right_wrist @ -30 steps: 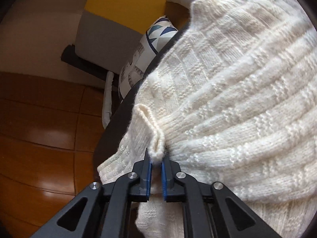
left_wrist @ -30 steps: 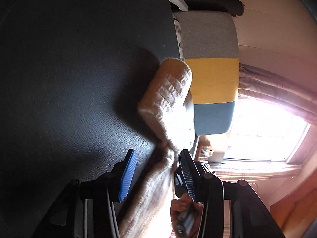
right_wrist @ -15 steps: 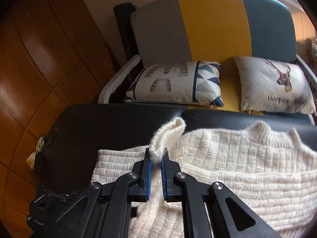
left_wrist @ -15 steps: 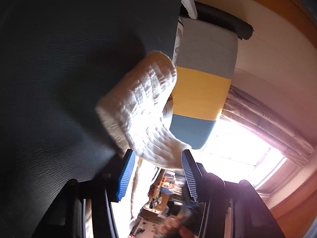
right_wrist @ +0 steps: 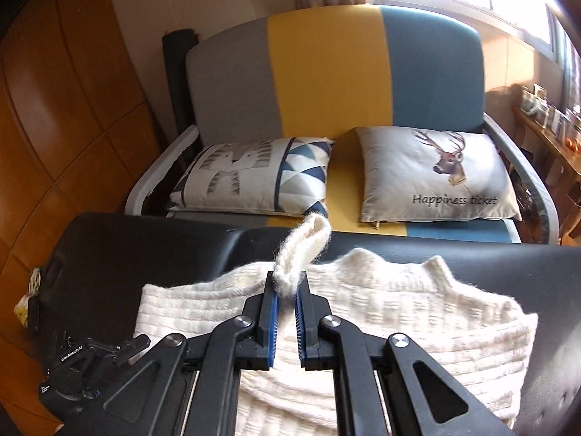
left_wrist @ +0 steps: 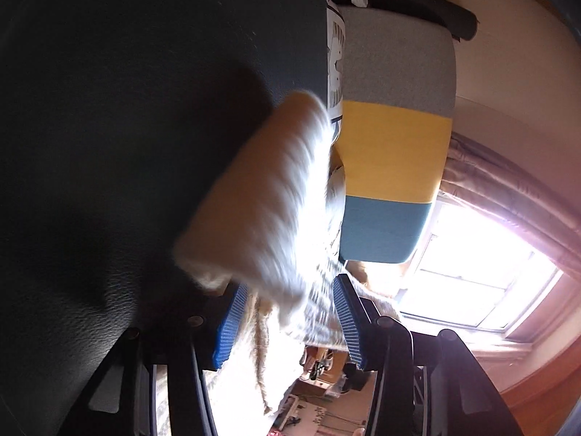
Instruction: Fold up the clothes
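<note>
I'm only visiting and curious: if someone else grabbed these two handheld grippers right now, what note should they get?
Right gripper: shut on a pinched fold of the cream knitted sweater.
Left gripper: open, blue pads either side of a blurred sweater part, gripping nothing.
Sweater: lying bunched on the black padded table, before the grey, yellow and blue sofa.
Done: no neat fold shows yet.
Left: probably spread it flat, then fold.

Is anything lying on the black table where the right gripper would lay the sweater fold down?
Nothing visible. The right gripper pinches a fold of the cream sweater, and the black table around it looks bare.
</note>
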